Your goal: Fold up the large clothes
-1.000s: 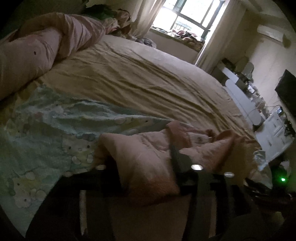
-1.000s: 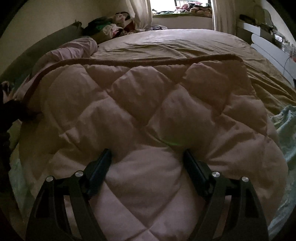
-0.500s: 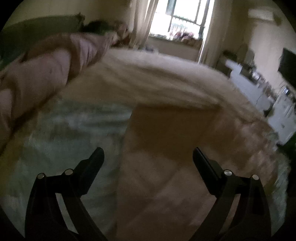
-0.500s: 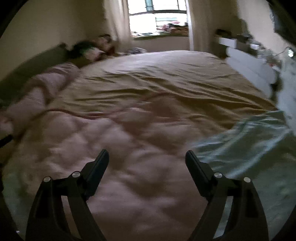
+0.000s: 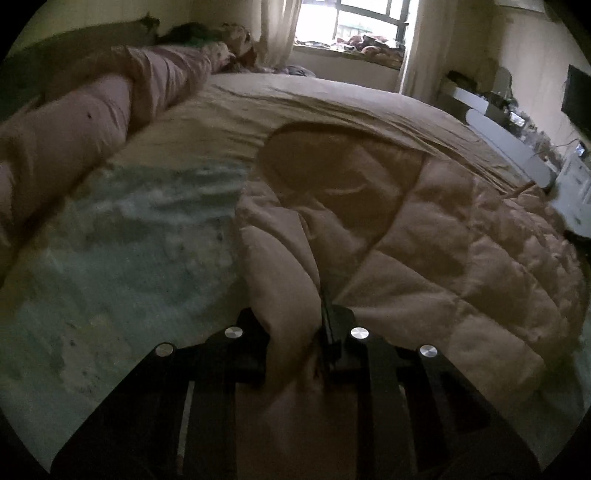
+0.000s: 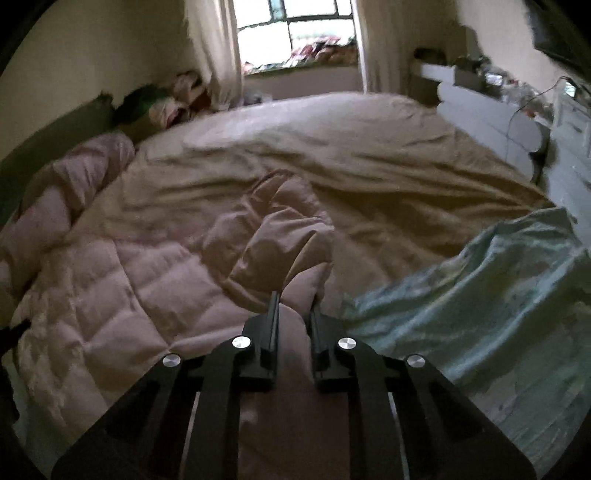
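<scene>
Both views are dim and grainy. The only light comes from the blown-out bright window (image 5: 364,27) at the top of the frame (image 6: 295,35). The wrinkled tan bed cover (image 6: 369,177) is smeared by motion blur in the right wrist view. Fisheye curvature bends the edges, and the corners are black.

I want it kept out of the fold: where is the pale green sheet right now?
The pale green sheet lies flat on the bed, left of the pink quilted garment in the left wrist view and right of it in the right wrist view, over the tan bedspread.
</scene>
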Tool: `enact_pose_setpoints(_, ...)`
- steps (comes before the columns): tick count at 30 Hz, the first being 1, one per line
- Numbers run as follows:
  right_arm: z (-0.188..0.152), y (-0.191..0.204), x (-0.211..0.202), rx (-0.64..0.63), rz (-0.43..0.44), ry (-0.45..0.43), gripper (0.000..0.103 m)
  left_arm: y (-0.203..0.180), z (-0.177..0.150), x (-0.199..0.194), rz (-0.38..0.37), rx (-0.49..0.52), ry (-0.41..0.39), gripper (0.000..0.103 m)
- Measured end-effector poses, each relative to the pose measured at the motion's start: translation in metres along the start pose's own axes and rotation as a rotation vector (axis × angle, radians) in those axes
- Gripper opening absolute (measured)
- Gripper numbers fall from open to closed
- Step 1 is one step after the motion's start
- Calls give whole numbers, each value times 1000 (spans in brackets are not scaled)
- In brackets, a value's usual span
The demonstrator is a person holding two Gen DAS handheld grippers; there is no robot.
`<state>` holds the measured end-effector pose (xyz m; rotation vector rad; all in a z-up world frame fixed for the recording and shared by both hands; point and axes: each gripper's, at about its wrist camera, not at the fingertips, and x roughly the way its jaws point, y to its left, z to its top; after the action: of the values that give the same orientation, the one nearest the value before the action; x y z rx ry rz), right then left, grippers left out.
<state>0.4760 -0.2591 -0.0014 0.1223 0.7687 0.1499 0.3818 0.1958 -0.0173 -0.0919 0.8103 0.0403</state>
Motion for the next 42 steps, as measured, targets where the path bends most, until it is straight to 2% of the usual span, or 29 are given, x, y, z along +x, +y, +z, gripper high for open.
enact_pose_setpoints(2, 11, 0, 9, 6, -24, -6, 12, -2, 10, 8, 20, 1, 2, 14)
enact_pose_setpoints(6, 20, -2, 41, 46, -69, 47, 12, 1, 14, 30, 40, -31, 36, 14)
enact_pose_setpoints(13, 11, -5, 80, 69, -138, 122, 12, 4, 12, 47, 37, -65, 62, 16)
enact_pose_setpoints(16, 6, -11, 86, 96, -122, 131, 14, 4, 11, 48, 25, -80, 67, 17)
enact_pose_setpoints(19, 3, -6, 87, 66, -149, 133, 15, 2, 10, 47, 31, -81, 70, 18)
enact_pose_setpoints(21, 6, -6, 84, 71, -157, 144, 21, 2, 11, 45, 31, -90, 71, 18)
enact_pose_setpoints(23, 10, -5, 74, 82, -183, 152, 31, 2, 11, 42, 29, -92, 78, 19)
enact_pose_setpoints(24, 14, -1, 64, 69, -204, 131, 35, 1, 11, 41, 29, -90, 82, 19)
enact_pose_setpoints(25, 16, 4, 53, 50, -218, 95, 49, 1, 12, 38, 31, -86, 81, 21)
enact_pose_setpoints(26, 19, 13, 37, 24, -251, 28, 57, 1, 12, 35, 36, -86, 75, 25)
enact_pose_setpoints(27, 21, 25, 19, -11, -266, -52, 60, 1, 12, 33, 40, -89, 71, 29)
enact_pose_setpoints(28, 23, 40, 3, -50, -243, -115, 65, 1, 13, 31, 40, -92, 67, 35)
enact_pose_setpoints(29, 24, 53, -6, -80, -191, -139, 66, 1, 12, 29, 42, -92, 65, 38)
enact_pose_setpoints(30, 25, 72, -9, -109, -96, -121, 66, -1, 12, 26, 45, -91, 62, 40)
enact_pose_setpoints(32, 24, 104, -3, -151, 52, -37, 66, -4, 11, 17, 43, -89, 51, 52)
enact_pose_setpoints(34, 20, 141, 10, -212, 153, 48, 66, -9, 9, 7, 43, -71, 39, 57)
enact_pose_setpoints(37, 12, 182, 32, -292, 193, 130, 65, -16, 5, -11, 61, -30, 18, 60)
enact_pose_setpoints(40, 5, 213, 63, -331, 205, 228, 65, -19, -2, -30, 46, -18, -23, 64)
enact_pose_setpoints(42, 0, 224, 88, -341, 151, 297, 67, -25, -10, -41, 12, -11, -31, 65)
